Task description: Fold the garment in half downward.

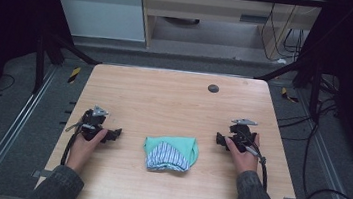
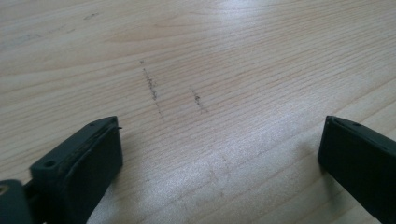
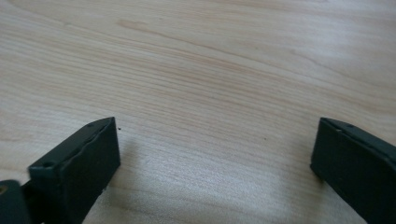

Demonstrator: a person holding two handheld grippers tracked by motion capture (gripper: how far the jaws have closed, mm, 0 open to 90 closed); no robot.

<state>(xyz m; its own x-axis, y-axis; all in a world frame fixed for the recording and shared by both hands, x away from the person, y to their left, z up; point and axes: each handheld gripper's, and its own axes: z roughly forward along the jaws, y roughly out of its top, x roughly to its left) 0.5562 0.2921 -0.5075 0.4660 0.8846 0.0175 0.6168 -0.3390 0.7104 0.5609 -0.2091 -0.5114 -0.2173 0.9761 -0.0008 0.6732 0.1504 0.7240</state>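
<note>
A small folded garment (image 1: pixel 171 152), mint green with a blue-and-white striped part, lies at the middle front of the wooden table (image 1: pixel 174 99). My left gripper (image 1: pixel 116 134) rests on the table to the garment's left, held by a hand, and points toward it. In the left gripper view its jaws stand wide apart over bare wood, left gripper (image 2: pixel 219 135) open and empty. My right gripper (image 1: pixel 219 137) rests to the garment's right, pointing inward. In the right gripper view its jaws are also wide apart over bare wood, right gripper (image 3: pixel 215 135) open and empty.
A dark round grommet (image 1: pixel 213 88) sits in the table's far right part. Faint pencil-like marks (image 2: pixel 152 88) streak the wood ahead of the left gripper. Cables (image 1: pixel 324 197) trail over the floor right of the table, and dark frame posts (image 1: pixel 40 59) stand at the back corners.
</note>
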